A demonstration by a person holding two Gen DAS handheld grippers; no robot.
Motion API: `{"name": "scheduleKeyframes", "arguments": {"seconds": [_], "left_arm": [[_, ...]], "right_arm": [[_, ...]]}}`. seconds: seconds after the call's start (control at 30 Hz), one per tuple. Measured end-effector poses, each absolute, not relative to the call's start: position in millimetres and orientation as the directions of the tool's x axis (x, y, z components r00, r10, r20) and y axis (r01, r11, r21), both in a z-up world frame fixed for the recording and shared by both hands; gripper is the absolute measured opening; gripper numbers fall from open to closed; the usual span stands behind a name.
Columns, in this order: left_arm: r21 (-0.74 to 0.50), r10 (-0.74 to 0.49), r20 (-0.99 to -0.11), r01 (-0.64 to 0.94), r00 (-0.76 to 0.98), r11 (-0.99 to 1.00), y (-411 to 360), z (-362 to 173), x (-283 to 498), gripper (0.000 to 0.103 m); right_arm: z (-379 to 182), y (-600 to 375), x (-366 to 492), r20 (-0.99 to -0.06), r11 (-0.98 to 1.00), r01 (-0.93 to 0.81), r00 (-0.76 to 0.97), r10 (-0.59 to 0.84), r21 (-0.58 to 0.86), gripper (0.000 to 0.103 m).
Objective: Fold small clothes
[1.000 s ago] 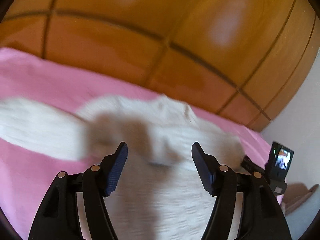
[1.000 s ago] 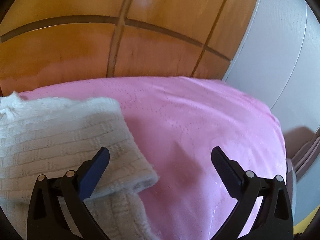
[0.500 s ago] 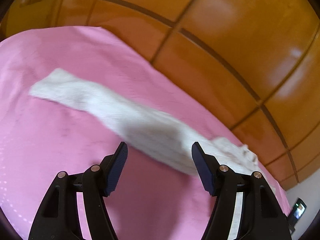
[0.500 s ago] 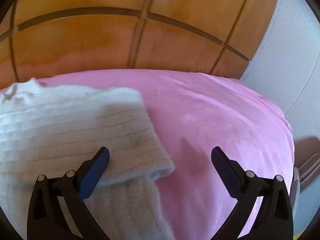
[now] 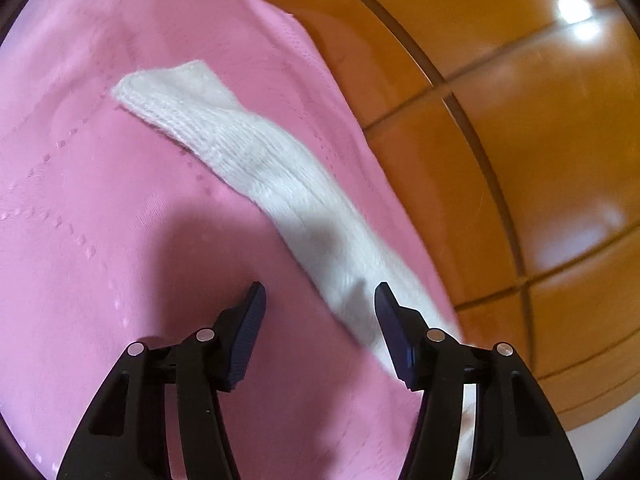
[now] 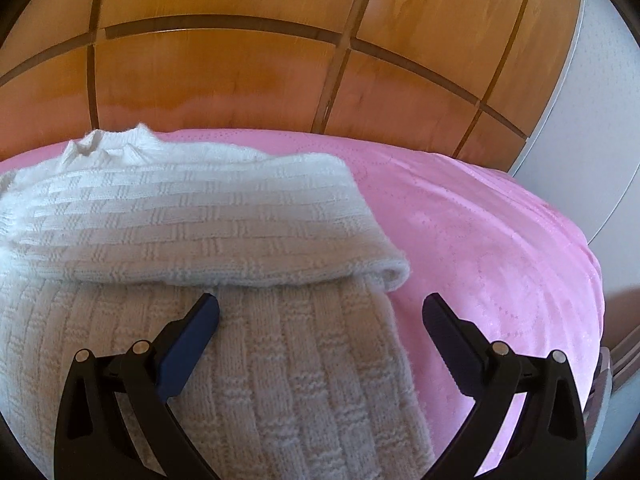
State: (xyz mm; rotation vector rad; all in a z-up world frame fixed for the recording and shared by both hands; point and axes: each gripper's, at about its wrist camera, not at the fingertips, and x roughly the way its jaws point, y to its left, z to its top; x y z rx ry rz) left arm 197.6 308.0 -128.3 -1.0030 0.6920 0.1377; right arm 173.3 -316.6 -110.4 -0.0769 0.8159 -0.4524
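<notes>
A white knit sweater lies on a pink bedspread. In the left wrist view its long sleeve [image 5: 256,160] stretches flat from upper left down to the right finger. My left gripper [image 5: 320,304] is open and empty, just above the bedspread [image 5: 100,220] beside the sleeve's near part. In the right wrist view the sweater body [image 6: 280,380] lies under my gripper, with one sleeve [image 6: 192,224] folded across it. My right gripper [image 6: 320,312] is open and empty over the sweater's right edge.
A wooden panelled headboard [image 6: 240,68] stands along the far side of the bed and also shows in the left wrist view [image 5: 520,120]. A white wall [image 6: 600,100] is at the right. The bedspread's right edge [image 6: 580,260] drops off near some furniture.
The left gripper has swung left away from the sweater body and now looks along the outstretched sleeve. The right gripper has moved left over the sweater body. Both stay open.
</notes>
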Motion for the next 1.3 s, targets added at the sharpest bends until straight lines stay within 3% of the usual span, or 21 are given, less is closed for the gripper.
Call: {"name": "scheduleKeyframes", "arguments": {"seconds": [0.27, 0.3, 0.33, 0.4, 0.7, 0.77, 0.9, 1.07, 1.2, 1.27, 1.3], "left_arm": [[-0.852, -0.249, -0.489, -0.397, 0.836, 0.341, 340.8, -137.2, 225.6, 0.057], [-0.856, -0.26, -0.485, -0.393, 0.835, 0.336, 342.3, -136.5, 229.5, 0.05], [-0.855, -0.277, -0.487, -0.387, 0.829, 0.344, 342.8, -134.9, 234.5, 0.032], [-0.843, -0.296, -0.505, -0.389, 0.811, 0.372, 344.9, -134.3, 239.8, 0.015], [-0.775, -0.158, -0.556, -0.441, 0.816, 0.452, 400.6, -93.4, 238.1, 0.007], [-0.747, -0.104, -0.57, -0.461, 0.815, 0.48, 420.8, -76.2, 238.4, 0.0], [-0.683, -0.014, -0.586, -0.484, 0.81, 0.547, 450.8, -46.5, 239.1, 0.0], [-0.658, -0.114, -0.644, -0.471, 0.757, 0.587, 448.1, -59.1, 242.8, 0.0], [-0.726, -0.255, -0.628, -0.436, 0.735, 0.532, 432.4, -90.4, 241.5, 0.0], [-0.742, -0.3, -0.627, -0.433, 0.719, 0.512, 420.8, -104.5, 239.8, 0.011], [-0.748, -0.316, -0.625, -0.433, 0.713, 0.503, 416.8, -109.7, 239.9, 0.039]], "right_arm": [[-109.6, -322.8, 173.7, -0.697, 0.908, 0.361, 0.597, -0.398, -0.21, 0.101], [-109.6, -322.5, 174.0, -0.695, 0.908, 0.362, 0.597, -0.401, -0.212, 0.101], [-109.6, -322.4, 174.4, -0.694, 0.907, 0.363, 0.597, -0.403, -0.215, 0.101], [-109.9, -321.8, 174.7, -0.693, 0.906, 0.363, 0.596, -0.405, -0.218, 0.101], [-110.5, -325.1, 174.8, -0.704, 0.913, 0.362, 0.599, -0.382, -0.187, 0.101], [-110.5, -325.4, 174.5, -0.704, 0.913, 0.362, 0.599, -0.382, -0.188, 0.101], [-110.8, -324.9, 175.1, -0.7, 0.91, 0.362, 0.597, -0.391, -0.2, 0.101], [-111.6, -322.7, 176.2, -0.696, 0.907, 0.365, 0.596, -0.4, -0.209, 0.101], [-111.7, -322.3, 176.1, -0.697, 0.907, 0.365, 0.596, -0.399, -0.207, 0.101], [-111.7, -322.4, 175.8, -0.696, 0.907, 0.365, 0.595, -0.401, -0.21, 0.101], [-111.6, -322.5, 175.7, -0.696, 0.907, 0.365, 0.596, -0.401, -0.21, 0.101]]}}
